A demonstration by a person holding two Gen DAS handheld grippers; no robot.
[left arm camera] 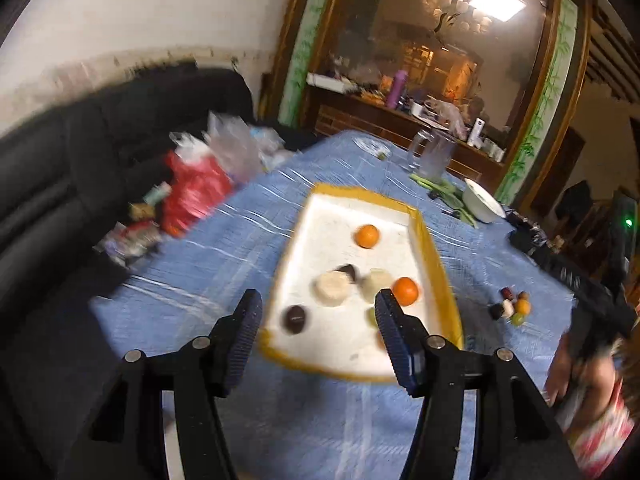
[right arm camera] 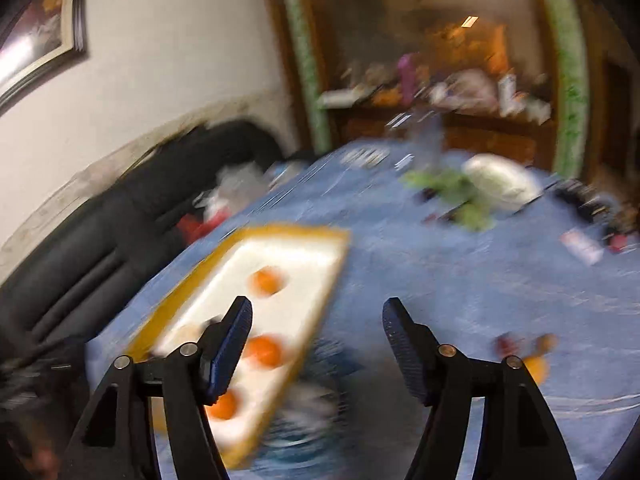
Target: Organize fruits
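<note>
Left wrist view: both claws spread wide and holding nothing above the blue desk (left arm camera: 208,264), fruit split between tray and cloth.

The left claw (left arm camera: 318,308) hangs over the near end of the yellow-rimmed white tray (left arm camera: 434,264); inside sit an orange (left arm camera: 367,236) at 12 o'clock, another orange (left arm camera: 405,291) at 3, two pale round fruits (left arm camera: 331,289) mid-tray and a dark fruit (left arm camera: 295,319) at 7. A small pile of loose fruit (left arm camera: 512,308) lies on the cloth well off at 3 o'clock from the tray. In the blurred right wrist view, the right claw (right arm camera: 317,314) gapes over bare cloth, with the tray at its 9 o'clock.
</note>
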